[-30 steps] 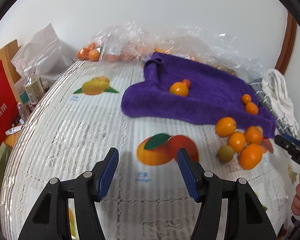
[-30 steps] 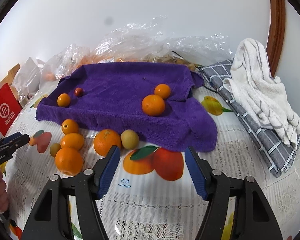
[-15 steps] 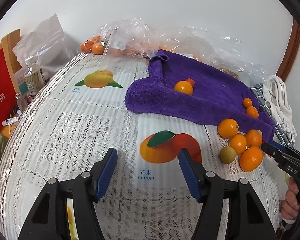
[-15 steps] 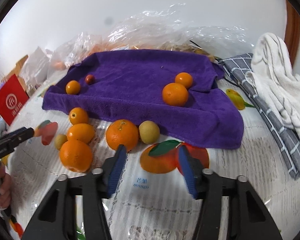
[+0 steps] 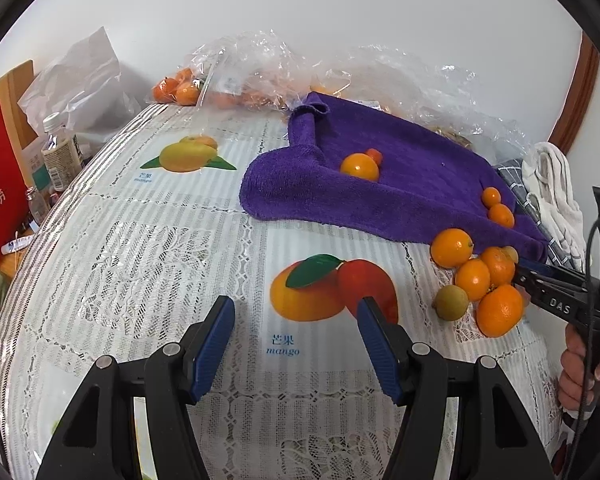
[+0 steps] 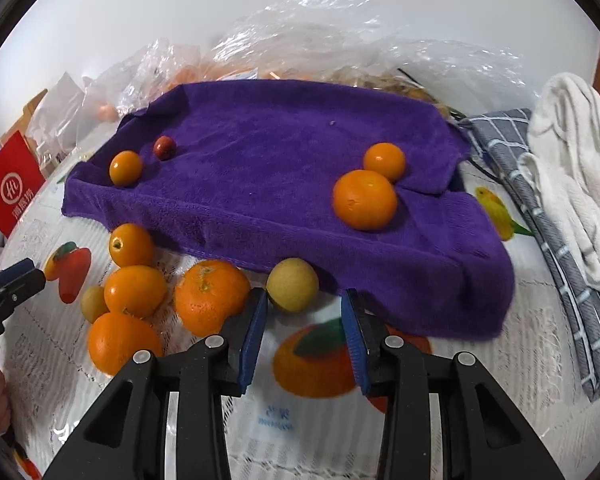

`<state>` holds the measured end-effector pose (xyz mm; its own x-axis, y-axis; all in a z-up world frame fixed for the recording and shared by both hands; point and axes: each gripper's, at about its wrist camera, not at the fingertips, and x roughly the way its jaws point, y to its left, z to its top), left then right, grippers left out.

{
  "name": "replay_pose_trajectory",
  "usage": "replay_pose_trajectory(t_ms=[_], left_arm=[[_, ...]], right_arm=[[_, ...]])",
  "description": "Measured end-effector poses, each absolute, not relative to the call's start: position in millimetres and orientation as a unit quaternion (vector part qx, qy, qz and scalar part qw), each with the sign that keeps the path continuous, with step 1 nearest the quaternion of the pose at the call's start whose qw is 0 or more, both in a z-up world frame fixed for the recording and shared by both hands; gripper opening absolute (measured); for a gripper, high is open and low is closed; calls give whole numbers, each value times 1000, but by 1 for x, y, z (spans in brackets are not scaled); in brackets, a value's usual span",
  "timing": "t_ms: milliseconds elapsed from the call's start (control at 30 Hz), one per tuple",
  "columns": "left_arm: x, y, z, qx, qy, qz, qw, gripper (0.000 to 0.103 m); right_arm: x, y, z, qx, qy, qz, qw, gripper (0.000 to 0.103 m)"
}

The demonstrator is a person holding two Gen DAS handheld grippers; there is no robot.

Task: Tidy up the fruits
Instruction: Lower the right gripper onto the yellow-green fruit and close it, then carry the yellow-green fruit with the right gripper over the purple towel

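At the near edge of the purple towel [image 6: 284, 184], the right tongs [image 6: 304, 304] have come in low and closer to the fruit cluster than a second ago: the towel and oranges fill more of the right wrist view now. Jaws have narrowed from roughly half-open and are closing at this moment. Nothing gripped yet.

Target looks like the small yellow-green fruit [image 6: 293, 284]. It sits on the tabletop [image 6: 460, 384] touching or just off the towel hem, just beyond the blue pads. It's ahead of the fingertips and slightly left of centre, close to the left pad, not yet between them. Big orange [image 6: 210, 296] sits right outside the left finger, close enough to get bumped if the tongs push further in.

Read: this is pre-shaping for a small-fruit pick, approach nearly done, grasp not made. Needs a little more forward travel before the close finishes, otherwise the pads shut short of the fruit.

Left tongs [image 5: 296, 332] parked over the printed mango on the tabletop, medium-wide, empty, no real change over the last second.

Rest of the state: four fruits already on the towel, a pair at the left back and a pair at the right. Five more oranges and greenish ones still loose on the tabletop in front of it. Sorting is early to midway, I'd judge.
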<state>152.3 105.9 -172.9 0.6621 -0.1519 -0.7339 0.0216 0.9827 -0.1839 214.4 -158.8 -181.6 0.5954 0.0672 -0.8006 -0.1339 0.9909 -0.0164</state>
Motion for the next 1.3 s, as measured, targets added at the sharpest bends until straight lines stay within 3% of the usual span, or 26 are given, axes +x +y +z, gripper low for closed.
replay_pose_trajectory(t_ms=[67, 167, 400, 933, 1167, 1233, 1300], left_arm=[[152, 106, -173, -79, 409, -48, 908, 62], [153, 105, -173, -77, 411, -49, 907, 63], [155, 99, -174, -64, 417, -55, 905, 72], [151, 101, -172, -62, 416, -78, 904, 72], [142, 53, -160, -16, 404, -139, 904, 71], [144, 33, -161, 11, 407, -140, 902, 69], [150, 22, -166, 31, 423, -129, 896, 53]], right_arm=[[216, -156, -183, -44, 444, 53, 893, 37], [214, -156, -183, -38, 440, 61, 895, 27], [199, -163, -171, -35, 424, 51, 904, 27], [166, -195, -164, -26, 419, 20, 908, 27], [148, -211, -162, -24, 416, 13, 909, 27], [144, -215, -163, -23, 418, 9, 908, 27], [140, -220, -163, -22, 418, 5, 908, 27]])
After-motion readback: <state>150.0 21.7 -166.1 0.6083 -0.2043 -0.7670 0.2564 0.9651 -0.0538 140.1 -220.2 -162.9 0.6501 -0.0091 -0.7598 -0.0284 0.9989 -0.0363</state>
